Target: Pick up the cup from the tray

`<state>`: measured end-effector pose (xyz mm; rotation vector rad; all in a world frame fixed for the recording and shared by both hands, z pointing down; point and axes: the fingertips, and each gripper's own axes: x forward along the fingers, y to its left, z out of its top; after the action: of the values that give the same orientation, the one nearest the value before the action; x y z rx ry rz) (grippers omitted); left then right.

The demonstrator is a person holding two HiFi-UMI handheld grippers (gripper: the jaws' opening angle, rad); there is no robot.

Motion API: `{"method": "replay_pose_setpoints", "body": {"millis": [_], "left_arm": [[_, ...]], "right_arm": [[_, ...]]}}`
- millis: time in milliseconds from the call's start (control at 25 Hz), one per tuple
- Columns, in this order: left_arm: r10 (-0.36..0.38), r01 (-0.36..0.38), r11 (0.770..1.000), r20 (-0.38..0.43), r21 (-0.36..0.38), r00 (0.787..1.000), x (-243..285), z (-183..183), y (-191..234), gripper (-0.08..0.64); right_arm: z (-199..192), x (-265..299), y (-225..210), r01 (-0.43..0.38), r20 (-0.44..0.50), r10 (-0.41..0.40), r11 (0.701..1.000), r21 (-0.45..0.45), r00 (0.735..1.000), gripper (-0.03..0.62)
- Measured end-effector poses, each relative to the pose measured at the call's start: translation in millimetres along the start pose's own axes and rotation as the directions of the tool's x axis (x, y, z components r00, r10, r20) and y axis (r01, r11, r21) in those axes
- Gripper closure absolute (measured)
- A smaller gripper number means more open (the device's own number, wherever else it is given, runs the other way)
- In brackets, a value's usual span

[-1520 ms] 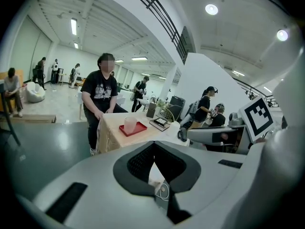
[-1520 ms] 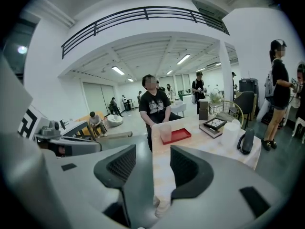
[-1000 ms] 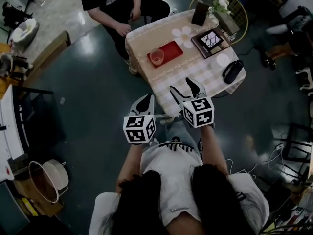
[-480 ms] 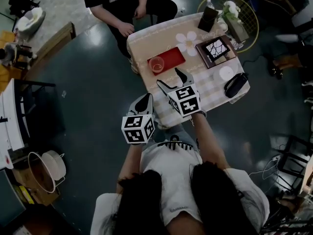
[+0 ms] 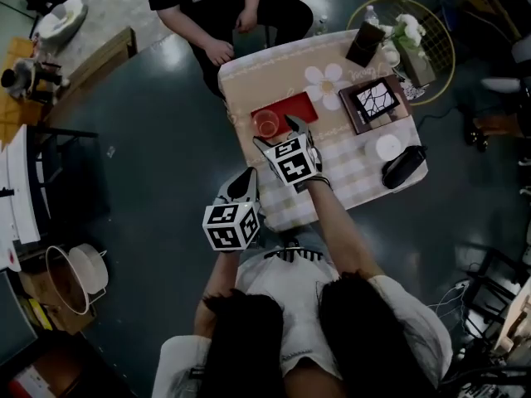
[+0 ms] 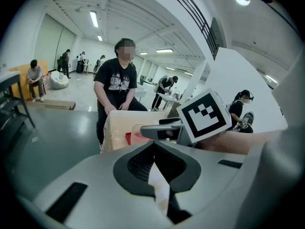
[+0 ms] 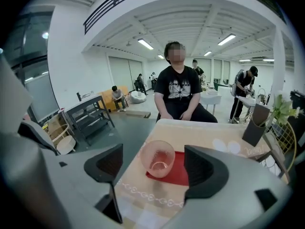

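Table (image 5: pixel 274 66), right gripper (image 5: pixel 277 134) jaws just opening wide, cup (image 7: pixel 158 162) between, untouched

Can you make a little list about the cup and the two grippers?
tray: red, on the table
cup: pink, see-through, upright on the tray
right gripper: open, jaws have just been opening; cup ahead of the gap, untouched
left gripper: shut, empty, held back from the cup
cup picked up: not yet

Right gripper view: the right claw (image 7: pixel 156 166) covers the right end of the tray (image 7: pixel 180 168). Head view: the top edge cuts off the seated person (image 5: pixel 224 2) above the chest.
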<state>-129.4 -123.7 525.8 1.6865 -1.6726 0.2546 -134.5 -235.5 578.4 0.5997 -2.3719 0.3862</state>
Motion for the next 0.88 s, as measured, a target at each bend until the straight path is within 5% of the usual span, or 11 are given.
{"method": "replay_pose_setpoints", "body": {"millis": [360,880], "left_arm": [[0.078,-0.079,0.993,-0.021,-0.083,0.997,18,-4,10,0.554],[0.128,-0.134,0.981,-0.052,-0.14,0.99,31,-6,24,0.554]], "right_arm": [[-15,47,-2,-0.043,-0.12,0.026,0.989,-0.142,0.992,0.201],[-25,75,-5,-0.088,-0.24,0.041,0.978,-0.19,0.97,0.204]]}}
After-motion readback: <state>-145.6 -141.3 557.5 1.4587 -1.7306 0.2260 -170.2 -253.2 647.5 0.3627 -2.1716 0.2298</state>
